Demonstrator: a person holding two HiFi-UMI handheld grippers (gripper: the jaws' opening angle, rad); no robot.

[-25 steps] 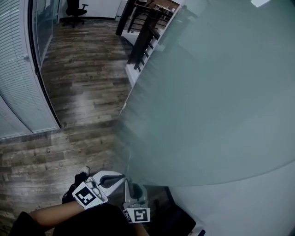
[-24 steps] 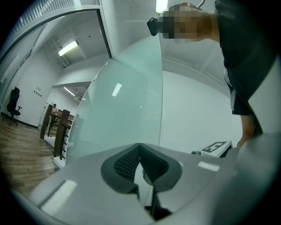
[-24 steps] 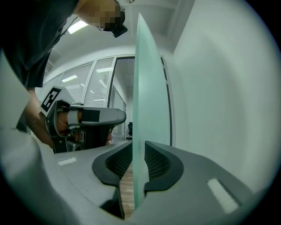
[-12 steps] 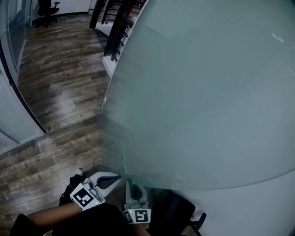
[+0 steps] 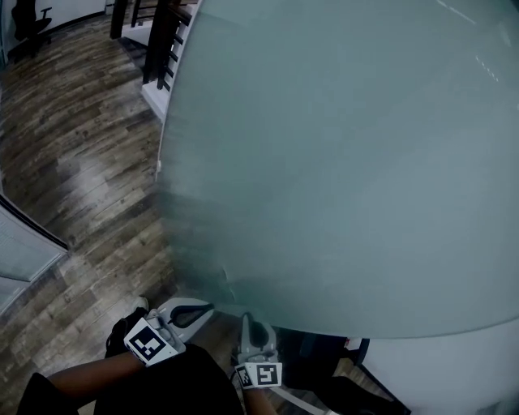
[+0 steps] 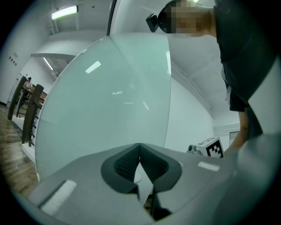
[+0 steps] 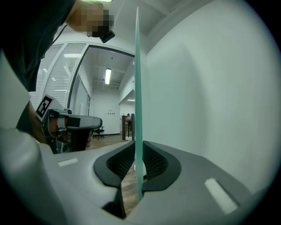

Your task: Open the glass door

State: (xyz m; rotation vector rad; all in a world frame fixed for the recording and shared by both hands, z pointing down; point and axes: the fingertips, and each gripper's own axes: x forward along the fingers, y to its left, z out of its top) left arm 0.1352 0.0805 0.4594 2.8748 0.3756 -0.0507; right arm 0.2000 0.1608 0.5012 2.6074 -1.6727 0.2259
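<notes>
The frosted glass door [image 5: 340, 162] fills most of the head view, its free edge running down toward my hands. My right gripper [image 5: 250, 326] sits at the door's lower edge. In the right gripper view the thin green edge of the door [image 7: 138, 88] stands upright between the pads, and the jaws of my right gripper [image 7: 138, 154] have just been closing onto it. My left gripper [image 5: 208, 308] is shut and empty beside the door's edge. In the left gripper view my left gripper [image 6: 139, 152] faces the broad pane [image 6: 101, 110].
Wood-plank floor [image 5: 73, 162] lies to the left. A dark railing [image 5: 158, 44] stands at the back, an office chair [image 5: 28, 20] at the far top left. A blind-covered partition [image 5: 20, 251] stands at the left edge, a white wall [image 5: 454, 373] behind the door.
The door has swept leftward and covers more of the head view. My right gripper has shifted right along the door's bottom edge. The left gripper has hardly moved.
</notes>
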